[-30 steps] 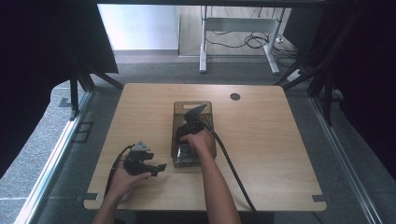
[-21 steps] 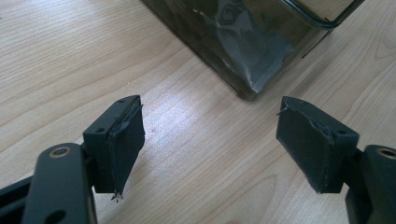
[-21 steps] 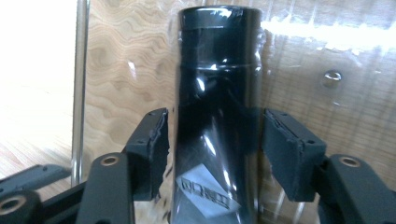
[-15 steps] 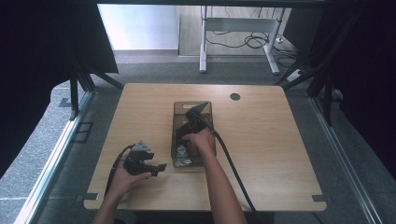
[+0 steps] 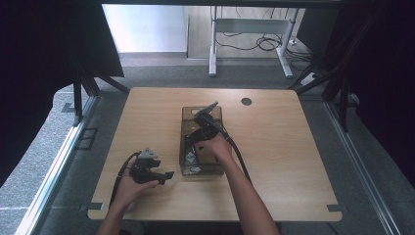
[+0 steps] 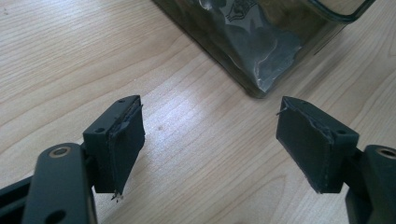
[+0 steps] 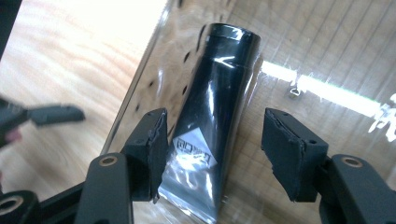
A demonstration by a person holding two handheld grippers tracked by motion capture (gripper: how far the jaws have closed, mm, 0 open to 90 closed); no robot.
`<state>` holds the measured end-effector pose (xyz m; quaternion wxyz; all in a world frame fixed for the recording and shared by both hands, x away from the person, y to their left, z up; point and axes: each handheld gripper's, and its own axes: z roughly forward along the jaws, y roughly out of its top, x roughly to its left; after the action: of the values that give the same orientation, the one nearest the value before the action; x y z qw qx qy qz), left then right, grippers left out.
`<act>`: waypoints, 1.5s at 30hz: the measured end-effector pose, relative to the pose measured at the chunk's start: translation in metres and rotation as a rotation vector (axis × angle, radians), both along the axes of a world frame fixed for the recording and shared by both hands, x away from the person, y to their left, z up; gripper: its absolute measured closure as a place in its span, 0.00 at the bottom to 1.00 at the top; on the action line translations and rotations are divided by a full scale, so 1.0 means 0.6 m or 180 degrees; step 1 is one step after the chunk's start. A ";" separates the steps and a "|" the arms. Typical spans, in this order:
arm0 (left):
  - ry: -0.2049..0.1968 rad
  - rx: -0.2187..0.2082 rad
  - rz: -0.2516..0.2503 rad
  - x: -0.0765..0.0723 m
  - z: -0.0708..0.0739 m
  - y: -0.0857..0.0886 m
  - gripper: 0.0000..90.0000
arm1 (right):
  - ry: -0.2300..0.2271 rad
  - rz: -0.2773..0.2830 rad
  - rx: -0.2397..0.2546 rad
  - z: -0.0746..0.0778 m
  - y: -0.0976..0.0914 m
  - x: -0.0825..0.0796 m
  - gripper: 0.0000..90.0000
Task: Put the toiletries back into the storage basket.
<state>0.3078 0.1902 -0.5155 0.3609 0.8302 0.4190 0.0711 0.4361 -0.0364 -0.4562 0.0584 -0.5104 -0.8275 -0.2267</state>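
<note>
A smoky clear plastic bin (image 5: 183,142) stands mid-table. Inside it lies a black tube (image 7: 215,93) with a white diamond label, cap pointing away and crimped end toward my right gripper. My right gripper (image 7: 212,154) hangs open just above the tube; its jaws have just been opening and stand either side of the tube without touching it. From above, the right gripper (image 5: 196,143) sits over the bin. My left gripper (image 5: 166,175) rests open on the table left of the bin, and in its own view the left gripper (image 6: 210,149) holds nothing between its pads.
The bin's near corner (image 6: 280,51) lies just ahead of the left jaws, with the tube's crimped end (image 6: 266,46) showing through the wall. A round cable hole (image 5: 246,101) is at the table's far right. Bare wood (image 5: 293,156) spreads right of the bin.
My right gripper has lifted a little above the bin and its jaws stand wider apart. The left gripper has stayed put.
</note>
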 end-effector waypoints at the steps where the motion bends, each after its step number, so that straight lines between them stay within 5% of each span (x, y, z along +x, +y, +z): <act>1: 0.0004 0.0000 0.0015 0.000 0.000 0.000 0.27 | -0.0103 0.0118 -0.0020 0.005 -0.002 -0.004 0.46; 10: -0.0028 0.0048 0.0061 -0.004 0.000 0.004 0.27 | -0.0524 0.0531 0.0194 0.030 -0.041 -0.036 0.45; 22: -0.0037 0.0115 0.0074 -0.003 -0.003 0.002 0.27 | -0.1062 0.0694 0.0469 0.047 -0.146 -0.092 0.46; 31: -0.0040 0.0128 0.0102 -0.005 -0.003 0.001 0.27 | -0.1393 0.0432 0.0530 0.031 -0.257 -0.151 0.46; 38: -0.0018 0.0158 0.0136 -0.004 -0.006 0.002 0.27 | -0.1516 0.0169 0.0609 -0.013 -0.341 -0.183 0.46; 45: -0.0029 0.0176 0.0164 -0.005 -0.007 0.002 0.27 | -0.1489 0.0021 0.0668 -0.048 -0.373 -0.194 0.46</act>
<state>0.3049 0.1913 -0.5198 0.3377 0.8285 0.4364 0.0957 0.3198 -0.2599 -0.4851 -0.0812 -0.4324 -0.7921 -0.4230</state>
